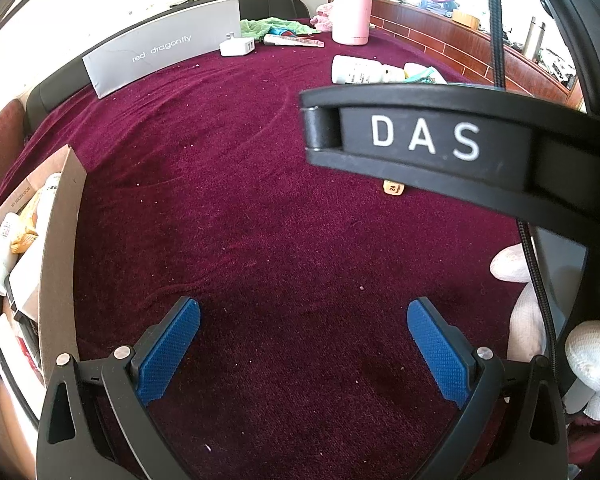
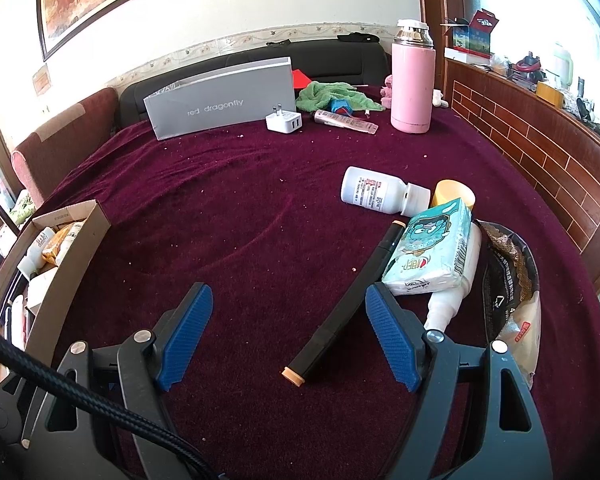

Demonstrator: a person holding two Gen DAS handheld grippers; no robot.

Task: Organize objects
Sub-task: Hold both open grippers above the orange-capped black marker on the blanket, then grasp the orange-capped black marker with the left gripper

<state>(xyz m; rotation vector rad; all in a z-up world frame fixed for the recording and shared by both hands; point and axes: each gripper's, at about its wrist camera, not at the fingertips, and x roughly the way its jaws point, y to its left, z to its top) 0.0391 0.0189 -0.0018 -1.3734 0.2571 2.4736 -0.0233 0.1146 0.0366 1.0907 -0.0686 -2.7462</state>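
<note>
Both tongs apart, nothing held, over dark maroon velvet tablecloth.

L gripper: blue ribbed pads wide apart, only bare cloth between; a white-gloved hand at its right edge. R gripper: pads spread, long black marker pen w/ orange end caps lying on cloth between them, nearer the right pad, not pinched. Just right of pen: teal-and-white tissue pack resting on white spray bottle; white pill bottle on its side beyond; black snack bag at far right. Open brown cardboard box, already w/ packets inside, at left table edge. Far side: grey "red dragonfly" box, white USB charger plug, green cloth, pink thermos flask upright.
</note>
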